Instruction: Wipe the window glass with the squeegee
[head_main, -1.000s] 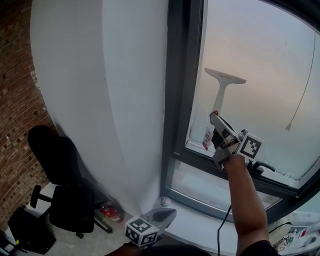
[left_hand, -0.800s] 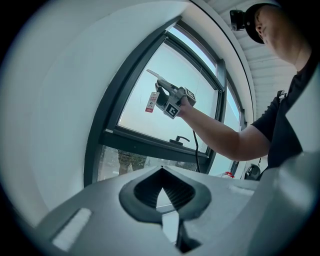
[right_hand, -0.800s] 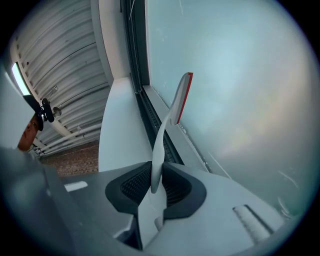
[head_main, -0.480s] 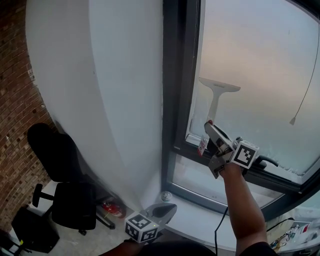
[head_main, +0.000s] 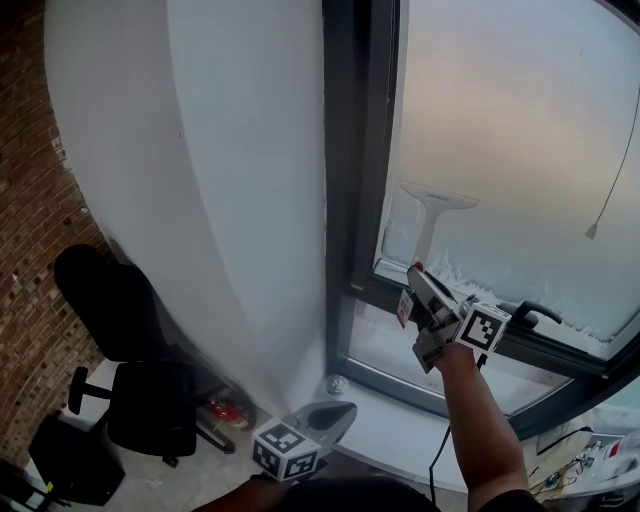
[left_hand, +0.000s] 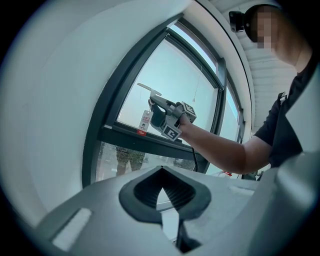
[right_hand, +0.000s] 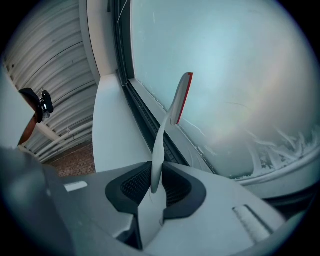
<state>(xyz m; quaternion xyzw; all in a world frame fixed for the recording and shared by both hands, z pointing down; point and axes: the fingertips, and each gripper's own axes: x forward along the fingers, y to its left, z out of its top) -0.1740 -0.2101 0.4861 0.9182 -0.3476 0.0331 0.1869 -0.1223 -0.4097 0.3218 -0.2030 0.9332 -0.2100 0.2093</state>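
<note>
Curved white wall (head_main: 250, 150) to the left, brick (head_main: 30, 250) beyond it, black chair (head_main: 130, 380) and a red extinguisher (head_main: 225, 412) down on the floor. To the right, dark frame (head_main: 350, 150) and the big pane of glass (head_main: 500, 120), hazy, with white streaks along its bottom edge. And there, the squeegee (head_main: 432, 215): white, blade at the top, against the glass low in the pane's left corner, handle running down toward the camera. On that handle, the right hand-held gripper (head_main: 420, 292), jaws pinching it from both sides, arm stretched out to the window. From its own view, handle rising straight out from between the pads, red strip along the blade edge next to the pane. Small tag (head_main: 405, 306) dangling by the gripper, just over the lower frame rail. Black window handle (head_main: 530, 312) just right of the marker cube. Thin cord (head_main: 612, 170) hanging at the far right. Down low, the left hand-held gripper (head_main: 340, 412), over the white sill (head_main: 400, 430), well apart from the glass, jaws pressed together, nothing between them.
</note>
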